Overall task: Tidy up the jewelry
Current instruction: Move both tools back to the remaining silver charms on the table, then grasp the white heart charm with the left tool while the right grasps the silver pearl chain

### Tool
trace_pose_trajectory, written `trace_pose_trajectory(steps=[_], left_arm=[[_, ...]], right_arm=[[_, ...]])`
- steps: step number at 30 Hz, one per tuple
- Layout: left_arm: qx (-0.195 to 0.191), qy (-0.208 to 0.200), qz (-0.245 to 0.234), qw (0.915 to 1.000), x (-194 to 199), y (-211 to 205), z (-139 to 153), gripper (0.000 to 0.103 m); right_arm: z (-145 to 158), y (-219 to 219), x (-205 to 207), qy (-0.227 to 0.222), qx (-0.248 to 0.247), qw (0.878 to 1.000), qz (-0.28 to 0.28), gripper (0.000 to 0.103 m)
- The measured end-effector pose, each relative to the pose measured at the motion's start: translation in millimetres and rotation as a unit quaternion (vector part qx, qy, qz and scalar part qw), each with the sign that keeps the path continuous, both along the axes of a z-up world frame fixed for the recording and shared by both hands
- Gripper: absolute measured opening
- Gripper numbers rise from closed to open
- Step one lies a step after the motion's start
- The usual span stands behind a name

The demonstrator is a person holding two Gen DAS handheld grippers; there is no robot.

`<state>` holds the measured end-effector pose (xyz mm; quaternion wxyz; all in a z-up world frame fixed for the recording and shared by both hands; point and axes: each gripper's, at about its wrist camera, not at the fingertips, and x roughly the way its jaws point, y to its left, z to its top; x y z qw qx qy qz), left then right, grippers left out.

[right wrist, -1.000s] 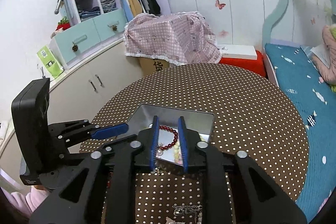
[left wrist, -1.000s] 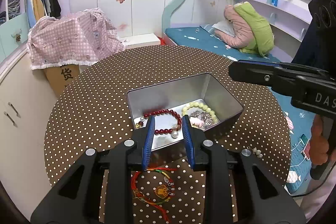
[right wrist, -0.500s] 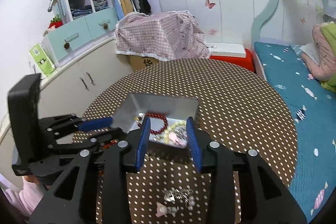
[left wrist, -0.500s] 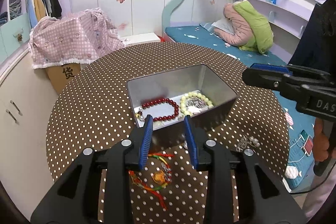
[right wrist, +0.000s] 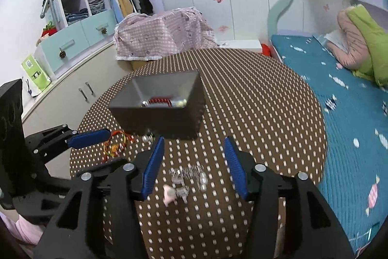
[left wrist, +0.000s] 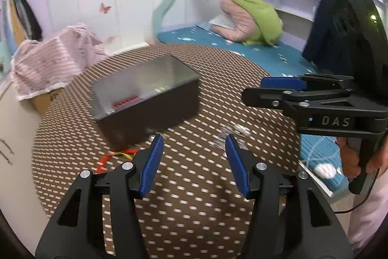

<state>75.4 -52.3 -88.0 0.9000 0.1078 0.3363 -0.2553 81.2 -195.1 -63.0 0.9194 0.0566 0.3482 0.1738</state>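
Two handheld grippers hover over a round table [right wrist: 266,113] covered in a brown cloth with white dots. The left gripper [left wrist: 192,157] has its blue-padded jaws spread apart, having just been opening, with only bare cloth between them. The right gripper [right wrist: 194,157] is likewise parted, its jaws having just been opening, and holds nothing. Between and below its fingers, resting on the cloth and untouched, lies a silvery chain bracelet [right wrist: 188,176] with a small pink charm at its near end.

A rectangular metal tin [right wrist: 160,101] stands open near the middle of the table. Inside it, a red bead bracelet [right wrist: 160,100] lies on the bottom, with pale beads [right wrist: 180,102] just beside it to the right; the rest of the contents are too blurred to tell.

In front of the tin's left corner, on the cloth, lies a red and yellow cord bracelet [right wrist: 115,146], close to the tip of the left gripper as seen from the right wrist view. From the left wrist view, the picture is streaked with blur, and a hand [left wrist: 356,157] grips the right gripper's handle at the right edge.
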Motion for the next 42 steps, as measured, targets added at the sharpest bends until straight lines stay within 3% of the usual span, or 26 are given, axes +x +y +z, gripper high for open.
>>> trace_pose_trajectory(steps=[6, 17, 29, 31, 36, 38, 42], left_arm=[[-0.002, 0.017, -0.042, 0.9990, -1.6, -21.2, -20.8, 0.053], [0.023, 0.039, -0.057, 0.9973, 9.3, -37.2, -42.8, 0.023], [0.007, 0.036, -0.041, 0.9985, 10.0, -20.8, -38.8, 0.023], [0.002, 0.032, -0.034, 0.9989, 8.5, -15.9, -35.6, 0.023], [-0.007, 0.031, -0.009, 0.9995, 12.9, -0.5, -31.9, 0.023], [-0.011, 0.033, -0.001, 0.9994, 15.0, 5.2, -31.4, 0.023], [-0.017, 0.035, 0.010, 0.9992, 16.6, 15.4, -31.6, 0.023]], right_arm=[[-22.2, -22.6, -6.3, 0.032, 0.013, 0.999, -0.029, 0.051], [-30.8, -32.3, -10.2, 0.046, 0.019, 0.998, -0.039, 0.051], [-30.7, -4.6, -6.2, 0.039, -0.015, 0.999, -0.014, 0.051], [-31.2, 5.1, -4.7, 0.035, -0.030, 0.999, -0.006, 0.048], [-38.3, 30.5, 0.6, 0.030, -0.082, 0.996, 0.016, 0.019], [-42.1, 37.7, 1.6, 0.015, -0.111, 0.994, 0.013, 0.016], [-43.2, 35.1, 3.2, 0.019, -0.110, 0.994, 0.009, 0.009]])
